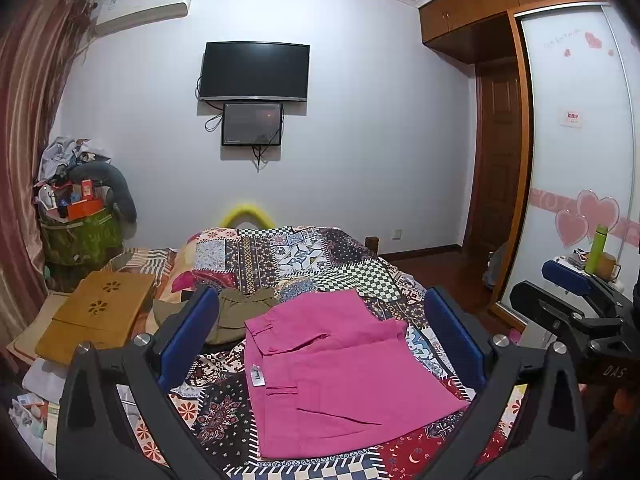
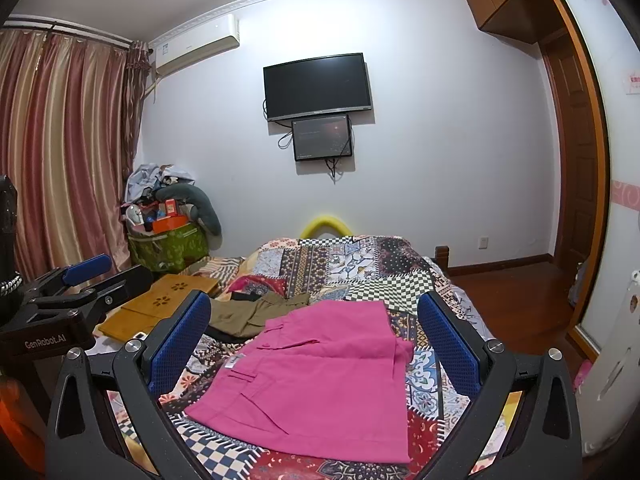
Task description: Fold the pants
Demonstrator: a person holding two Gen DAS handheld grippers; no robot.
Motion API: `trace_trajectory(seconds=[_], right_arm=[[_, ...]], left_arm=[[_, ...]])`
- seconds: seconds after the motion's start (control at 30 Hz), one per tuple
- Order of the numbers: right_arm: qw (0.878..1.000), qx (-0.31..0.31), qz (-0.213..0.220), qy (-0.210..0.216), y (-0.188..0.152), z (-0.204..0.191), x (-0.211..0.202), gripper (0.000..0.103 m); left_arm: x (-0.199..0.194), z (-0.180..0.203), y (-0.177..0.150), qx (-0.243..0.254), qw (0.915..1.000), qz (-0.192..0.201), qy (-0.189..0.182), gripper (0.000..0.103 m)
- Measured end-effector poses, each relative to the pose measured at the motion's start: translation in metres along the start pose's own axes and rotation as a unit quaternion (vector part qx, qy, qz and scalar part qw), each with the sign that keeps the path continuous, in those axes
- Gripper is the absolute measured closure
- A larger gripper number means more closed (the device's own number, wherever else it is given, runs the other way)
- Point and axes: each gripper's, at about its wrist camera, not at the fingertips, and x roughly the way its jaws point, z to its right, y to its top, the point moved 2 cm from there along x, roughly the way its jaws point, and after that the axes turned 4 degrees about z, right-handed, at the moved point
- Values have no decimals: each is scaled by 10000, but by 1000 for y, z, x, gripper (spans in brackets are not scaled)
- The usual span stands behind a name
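Pink pants [image 1: 340, 376] lie folded into a flat rectangle on the patchwork bedspread [image 1: 296, 256], waistband and white label toward the left. They also show in the right wrist view [image 2: 316, 376]. My left gripper [image 1: 320, 336] is open and empty, held above the pants. My right gripper [image 2: 316, 340] is open and empty, also above them. The right gripper shows at the right edge of the left wrist view [image 1: 576, 300]. The left gripper shows at the left edge of the right wrist view [image 2: 80, 284].
Olive-green pants [image 1: 240, 312] lie crumpled behind the pink ones. A wooden lap tray [image 1: 100, 316] sits on the bed's left side. A green bag of clutter [image 1: 80, 232] stands by the curtain. A green bottle [image 1: 598, 248] stands at the right near the wardrobe.
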Motion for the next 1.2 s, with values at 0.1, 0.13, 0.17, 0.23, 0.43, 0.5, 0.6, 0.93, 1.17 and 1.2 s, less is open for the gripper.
trace_trajectory(seconds=[0.1,0.13,0.17,0.23,0.43,0.5,0.6,0.93,1.17,1.2], right_arm=[[10000,-10,-6,-2,1,0,0,0],[10000,-8,-5,-2,1,0,0,0],[10000,-6,-3,-2,1,0,0,0],[10000,2,-13,-3,2,1,0,0],[10000,0,-11,1,2,1,0,0],[10000,2,-9,-6,2,1,0,0],[10000,8,-9,-1,2,1,0,0],[10000,22,-29,-26,5,3,-2,0],[10000,23,-30,-25,4,3,-2,0],[10000,21,-30,-24,5,3,-2,0]], left_arm=[[0,0,1,0,10000,2,0,0],[0,0,1,3,10000,-1,0,0],[0,0,0,8,10000,-2,0,0],[0,1,0,30,10000,6,0,0],[0,3,0,88,10000,-8,8,0],[0,4,1,103,9999,-12,-1,0],[0,4,1,132,9999,-11,2,0],[0,4,3,130,9999,17,0,0],[1,5,3,146,9999,26,-18,0],[1,5,3,148,9999,28,-26,0]])
